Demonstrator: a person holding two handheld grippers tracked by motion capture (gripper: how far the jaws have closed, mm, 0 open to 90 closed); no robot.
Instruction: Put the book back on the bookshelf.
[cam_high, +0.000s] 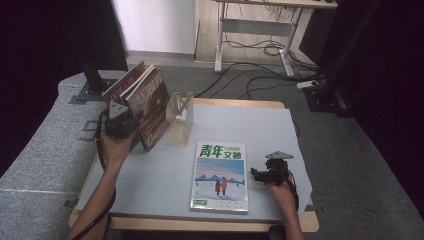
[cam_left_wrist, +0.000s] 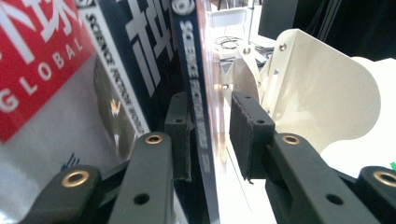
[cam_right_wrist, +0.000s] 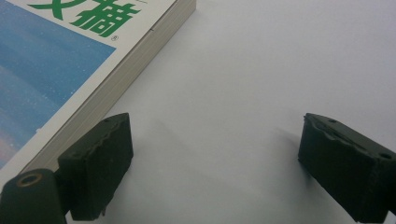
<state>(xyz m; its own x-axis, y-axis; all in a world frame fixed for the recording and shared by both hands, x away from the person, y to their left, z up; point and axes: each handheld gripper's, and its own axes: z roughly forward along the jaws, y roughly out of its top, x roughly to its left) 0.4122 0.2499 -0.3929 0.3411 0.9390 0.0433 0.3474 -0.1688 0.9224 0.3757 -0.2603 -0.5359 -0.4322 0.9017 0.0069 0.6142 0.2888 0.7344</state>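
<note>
Grey carpet and a dark-curtained room surround the pale table I am working at, seen from the high view, with a desk frame and loose cables on the floor beyond it. From up there my left gripper sits at the near edge of the magazines that lean upright against the clear bookend toward the table's far left. A thicker book with a blue snowy cover lies flat near the front edge, and my right gripper hovers just beside its right side, on bare table. Through the left gripper view, the dark magazine spine stands between the jaws; the left pad lies against it, while the right pad stands clear with a gap, so the jaws are slack around it rather than clamped. I cannot be sure whether the left pad truly presses, the view being so close. A red-covered magazine fills the left, and the bookend's cream plate rises on the right. Through the right gripper view, the jaws of that gripper stand wide apart over bare table, with the book's page edge just beside the left pad, nothing between them.
</note>
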